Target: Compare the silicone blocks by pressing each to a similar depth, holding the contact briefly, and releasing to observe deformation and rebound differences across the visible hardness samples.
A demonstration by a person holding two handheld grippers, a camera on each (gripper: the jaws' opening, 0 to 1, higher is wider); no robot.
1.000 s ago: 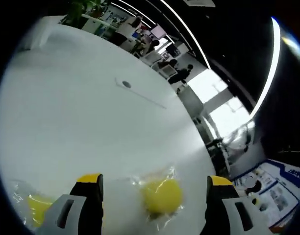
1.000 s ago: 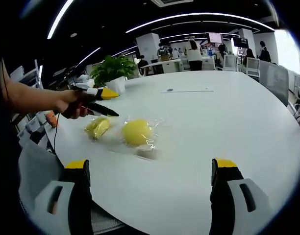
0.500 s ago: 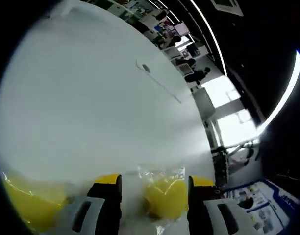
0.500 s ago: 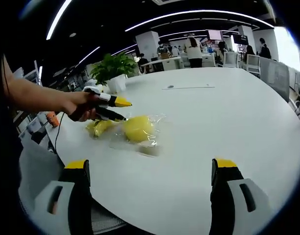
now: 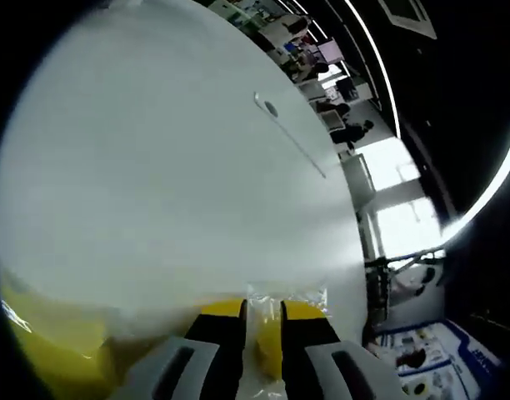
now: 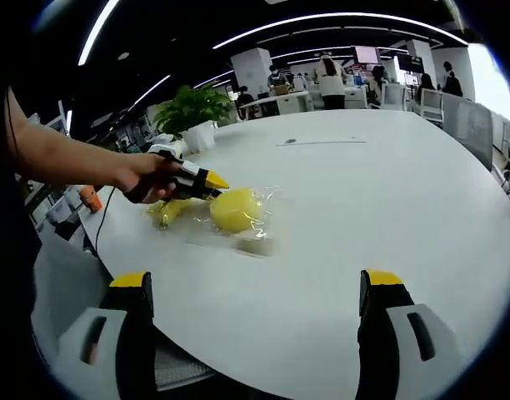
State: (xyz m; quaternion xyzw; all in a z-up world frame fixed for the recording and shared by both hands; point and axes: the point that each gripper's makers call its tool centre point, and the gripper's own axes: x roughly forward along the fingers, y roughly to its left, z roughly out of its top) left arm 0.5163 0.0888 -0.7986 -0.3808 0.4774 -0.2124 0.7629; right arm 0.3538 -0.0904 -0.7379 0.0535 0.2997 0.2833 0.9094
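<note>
A big round white table [image 6: 388, 208] spreads across the right gripper view, pale and bare around the samples. On its left part lies a clear plastic bag [image 6: 259, 223] with a round yellow block [image 6: 236, 210] inside, and a second yellow block [image 6: 168, 212] sits just beside it, further left. A person's hand [image 6: 143, 177] brings the left gripper [image 6: 207, 182] right up against the round block; in the left gripper view the left gripper [image 5: 263, 310] has its yellow-tipped jaws narrow, pinching that round yellow block [image 5: 265, 350] through the wrinkled bag [image 5: 309, 293]. The right gripper [image 6: 259, 287] hangs well back from the blocks, jaws wide, holding nothing.
</note>
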